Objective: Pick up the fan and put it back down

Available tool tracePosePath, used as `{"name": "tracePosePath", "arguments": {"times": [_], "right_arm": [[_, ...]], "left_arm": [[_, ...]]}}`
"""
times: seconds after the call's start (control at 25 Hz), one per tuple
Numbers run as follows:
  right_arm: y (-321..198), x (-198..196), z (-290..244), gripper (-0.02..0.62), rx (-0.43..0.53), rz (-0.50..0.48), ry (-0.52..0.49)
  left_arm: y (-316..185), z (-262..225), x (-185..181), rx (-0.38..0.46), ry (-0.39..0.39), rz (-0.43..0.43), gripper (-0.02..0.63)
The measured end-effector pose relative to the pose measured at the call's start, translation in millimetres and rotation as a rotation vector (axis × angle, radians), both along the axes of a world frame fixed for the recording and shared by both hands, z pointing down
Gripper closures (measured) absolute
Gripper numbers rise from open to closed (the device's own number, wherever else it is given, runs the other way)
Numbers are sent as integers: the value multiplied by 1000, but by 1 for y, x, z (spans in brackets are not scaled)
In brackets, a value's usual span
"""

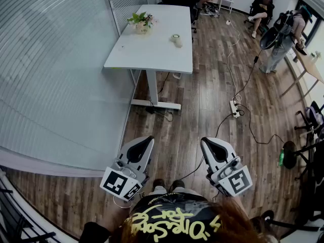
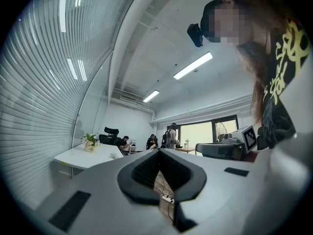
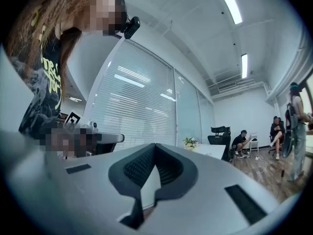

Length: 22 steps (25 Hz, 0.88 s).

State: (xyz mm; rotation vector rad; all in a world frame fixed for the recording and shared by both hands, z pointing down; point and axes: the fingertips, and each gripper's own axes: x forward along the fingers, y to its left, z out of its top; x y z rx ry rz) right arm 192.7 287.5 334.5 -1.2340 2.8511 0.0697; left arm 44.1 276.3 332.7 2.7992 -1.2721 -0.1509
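Note:
A small white round object [image 1: 176, 39], possibly the fan, stands on the white table [image 1: 152, 54] far ahead of me; in the left gripper view it is a tiny shape [image 2: 113, 155] on the tabletop [image 2: 80, 158]. My left gripper [image 1: 145, 140] and right gripper [image 1: 209, 142] hang side by side over the wooden floor, well short of the table. Both are shut with nothing between the jaws. The left gripper [image 2: 159, 154] faces across the room past the table's right side; the right gripper [image 3: 155, 149] faces the blinds with the table [image 3: 211, 151] beyond its tip.
A potted plant [image 1: 140, 22] sits at the table's far end. A glass wall with blinds [image 1: 55, 70] runs along the left. A power strip [image 1: 234, 109] and cables lie on the floor. People sit and stand at the far end [image 1: 263, 9]; a black stand base [image 1: 289, 154] is at right.

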Motion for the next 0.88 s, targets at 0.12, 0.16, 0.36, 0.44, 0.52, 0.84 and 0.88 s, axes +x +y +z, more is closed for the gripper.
{"name": "tracePosePath", "arguments": {"times": [0.12,0.16,0.36,0.44,0.52,0.84,0.88], "right_arm": [[0,2,2,592,5,2,-7],[0,2,0,592,14,0,-14],[2,4,3,592,9,2,-6],[3,8,2,592,5,5,-4],[3,10,-1,592,7,7,-5],[5,7,3,592,9,10,10],[5,5,4,592,8,11,10]], "left_arm": [[0,3,2,1,-16,-1,614],[0,3,2,2,-16,-2,614],[-2,0,6,14,-17,2,614],[-1,-4,11,18,-17,5,614],[-2,-7,14,21,-16,7,614],[0,-3,16,19,-12,12,614],[0,-3,15,19,-10,12,614]]}}
